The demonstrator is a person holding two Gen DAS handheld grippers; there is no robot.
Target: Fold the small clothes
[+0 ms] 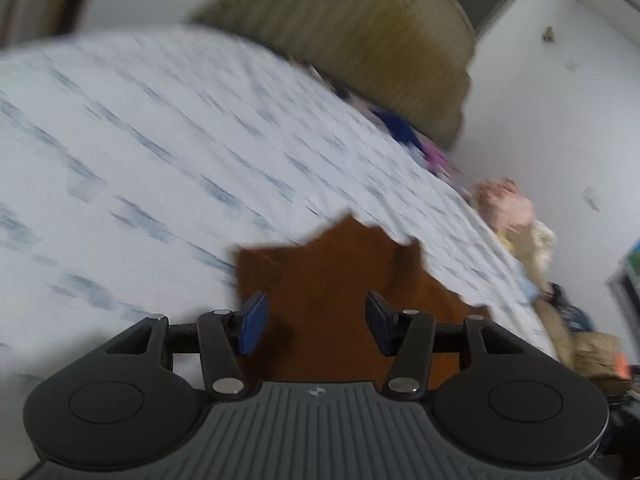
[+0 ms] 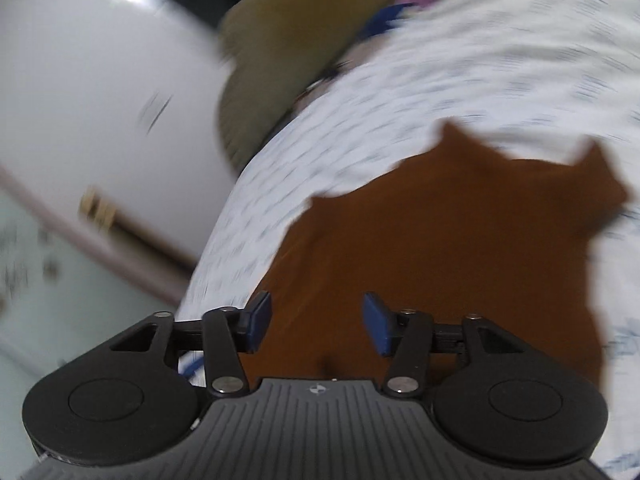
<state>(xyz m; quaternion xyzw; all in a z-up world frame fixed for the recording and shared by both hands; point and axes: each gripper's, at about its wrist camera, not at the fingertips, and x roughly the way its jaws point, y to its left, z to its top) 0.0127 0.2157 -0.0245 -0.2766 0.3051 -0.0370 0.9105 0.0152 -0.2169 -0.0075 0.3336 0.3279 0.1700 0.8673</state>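
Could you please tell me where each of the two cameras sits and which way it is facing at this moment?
Left wrist: on the left gripper, angled down over a brown garment on a patterned bedsheet; both blue pads apart.
Right wrist: on the right gripper, angled down at the brown garment; pads apart.
Shared: garment, bedsheet, olive headboard.

The brown garment (image 2: 440,248) is seen as soft, matt cloth, spread on a white bedsheet (image 1: 160,152) of thin cloth printed with faint blue-grey marks. The left gripper (image 1: 316,322) and the right gripper (image 2: 316,322) are made of matt black plastic with bright metal pivot pins, a ribbed grey body and blue, smooth-looking pads (image 1: 253,320). An olive cushion (image 1: 380,48) appears padded and ridged, though it is blurred.
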